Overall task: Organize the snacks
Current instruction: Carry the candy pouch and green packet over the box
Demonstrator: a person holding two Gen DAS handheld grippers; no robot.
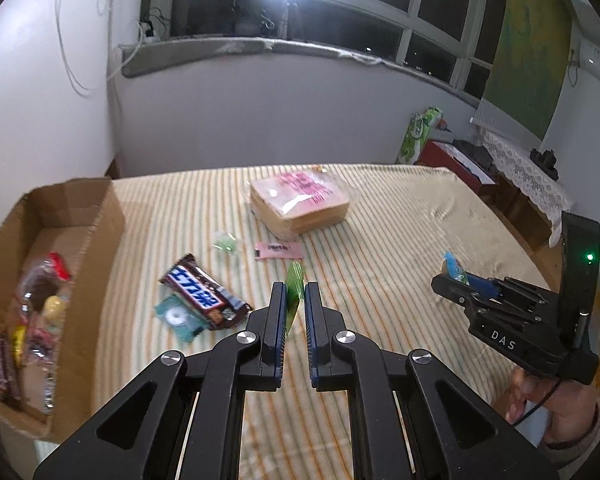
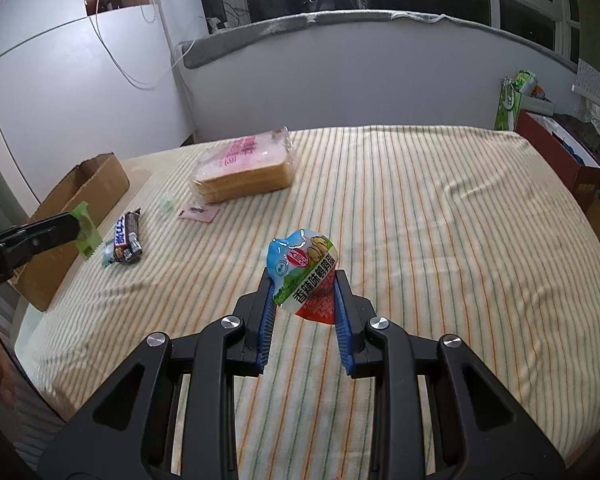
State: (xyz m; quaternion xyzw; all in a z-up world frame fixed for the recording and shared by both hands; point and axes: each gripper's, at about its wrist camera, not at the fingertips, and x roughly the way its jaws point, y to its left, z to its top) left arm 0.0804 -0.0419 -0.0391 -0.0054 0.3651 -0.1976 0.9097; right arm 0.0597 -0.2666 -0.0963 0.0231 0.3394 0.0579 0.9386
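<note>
Meanwhile, the left tongs (image 1: 294,300) clamp a green packet (image 1: 295,286) upright. The box (image 1: 80,216) lies to their left, nearer than to the right tongs (image 2: 305,294), clamped on a pouch (image 2: 303,276).

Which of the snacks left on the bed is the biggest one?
The bagged sliced bread with pink print, lying farthest back; the chocolate bar, mint packet and small pink sachet are much smaller.

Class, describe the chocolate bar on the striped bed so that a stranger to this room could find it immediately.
Start at the open cardboard box at the bed's left edge. Just right of it, on the striped cover, lies the chocolate bar, partly overlapping a pale green mint packet. It is the only dark brown wrapper out on the cover, with a blue band of white lettering.
</note>
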